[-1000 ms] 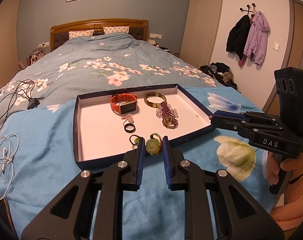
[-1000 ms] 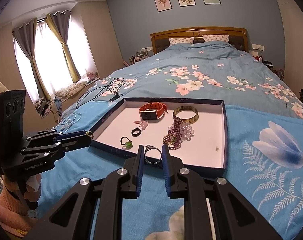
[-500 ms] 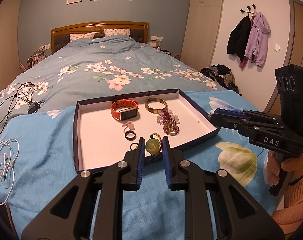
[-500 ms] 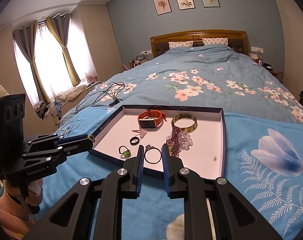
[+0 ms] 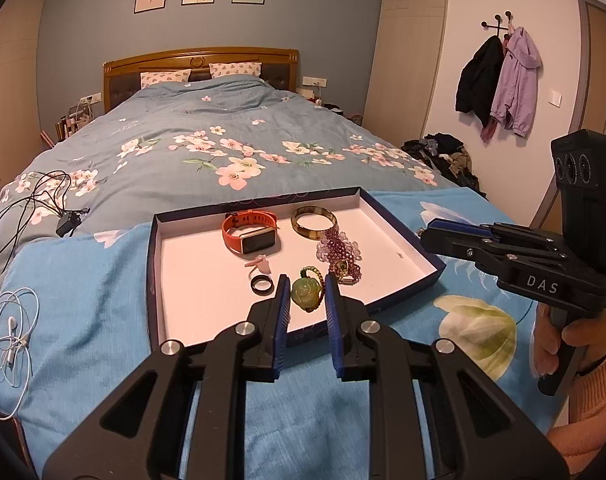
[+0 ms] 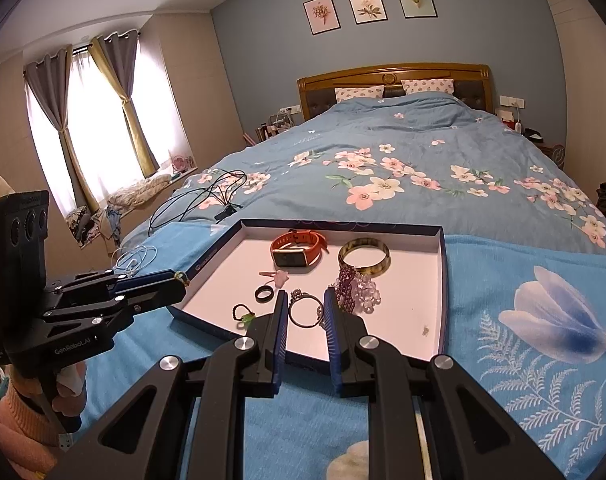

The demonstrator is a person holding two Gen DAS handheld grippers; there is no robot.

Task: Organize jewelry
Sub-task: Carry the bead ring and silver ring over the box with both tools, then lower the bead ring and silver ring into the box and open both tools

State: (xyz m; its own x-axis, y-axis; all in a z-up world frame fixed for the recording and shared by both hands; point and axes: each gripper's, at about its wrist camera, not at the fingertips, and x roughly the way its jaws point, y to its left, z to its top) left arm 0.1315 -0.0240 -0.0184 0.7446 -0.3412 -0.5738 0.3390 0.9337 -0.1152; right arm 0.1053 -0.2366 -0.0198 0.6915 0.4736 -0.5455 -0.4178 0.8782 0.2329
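Note:
A dark blue tray (image 5: 152, 280) with a white floor lies on the bed. It holds an orange watch (image 5: 249, 232), an amber bangle (image 5: 314, 222), purple beads (image 5: 339, 246), a pink clip (image 5: 259, 263), a black ring (image 5: 261, 284) and a small green ring on a black cord (image 6: 243, 315). My left gripper (image 5: 307, 280) hovers over the tray's near edge, shut on a green jade rose pendant (image 5: 305, 295). My right gripper (image 6: 305, 294) hovers over the same edge, shut on a thin silver ring with a stone (image 6: 305, 312).
Black cables with a charger (image 5: 63, 222) lie on the floral quilt at far left. White earphones (image 5: 11, 328) rest on the blue blanket at the left. A hand (image 5: 559, 344) in a peach sleeve grips the right tool. Clothes are piled on the floor at the right.
The tray sits slightly lower in both views. Both grippers keep the same grip on the pendant and the silver ring.

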